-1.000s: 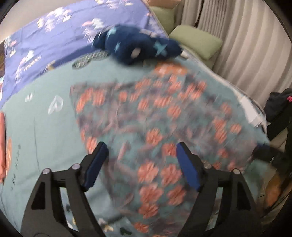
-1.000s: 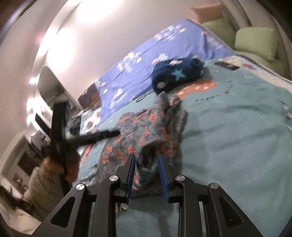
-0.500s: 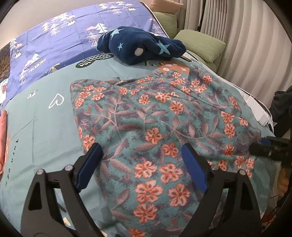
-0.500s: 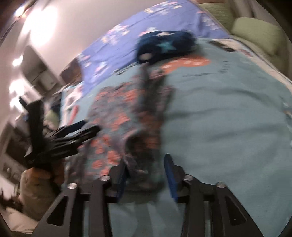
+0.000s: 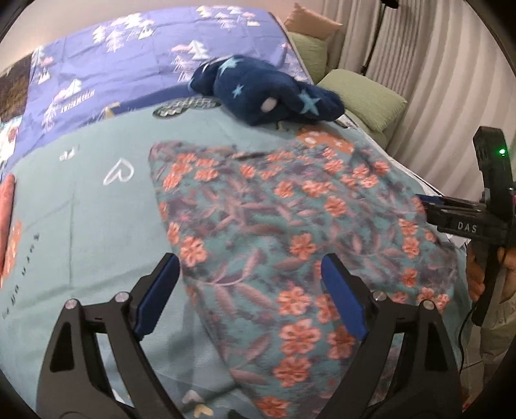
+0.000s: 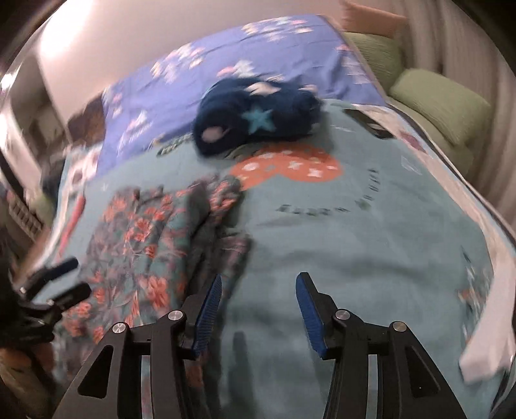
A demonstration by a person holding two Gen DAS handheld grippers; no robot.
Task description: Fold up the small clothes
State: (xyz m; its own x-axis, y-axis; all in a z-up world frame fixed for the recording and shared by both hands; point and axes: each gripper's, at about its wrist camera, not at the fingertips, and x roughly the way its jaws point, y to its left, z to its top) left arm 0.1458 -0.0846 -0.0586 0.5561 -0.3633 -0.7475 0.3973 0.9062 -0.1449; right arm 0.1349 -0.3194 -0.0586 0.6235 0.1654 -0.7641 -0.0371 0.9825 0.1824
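My teal blanket (image 5: 90, 225) covers the near half of the bed, printed with a white heart outline and, in the right wrist view, one large orange heart (image 6: 287, 166). Beyond it lies one purple sheet (image 5: 135, 61) with pale tree prints. Spread across the teal blanket is the single floral garment (image 5: 290, 225), teal with orange flowers and dusky leaves; from the left wrist it looks fairly flat, while from the right wrist its near edge is bunched into folds (image 6: 222, 225).

My left gripper (image 5: 250, 299) hovers low over the garment's near part, pointing up the bed, its two blue pads spread wide with the cloth showing between them and nothing pinched. My right gripper (image 6: 258, 311) sits just off the garment's rumpled edge, aimed the same way, jaws also parted with bare blanket between them and holding nothing. In the left wrist view it comes in from the right edge with my hand (image 5: 483, 274) wrapped on its handle.

One dark blue starry fleece bundle (image 5: 267, 93) rests where blanket meets sheet. Two green cushions (image 5: 364, 93) lie by the curtain (image 5: 451, 80), one peach pillow (image 5: 309, 24) behind them. One dark flat object (image 6: 367, 124) lies near the bundle; I cannot tell what it is.
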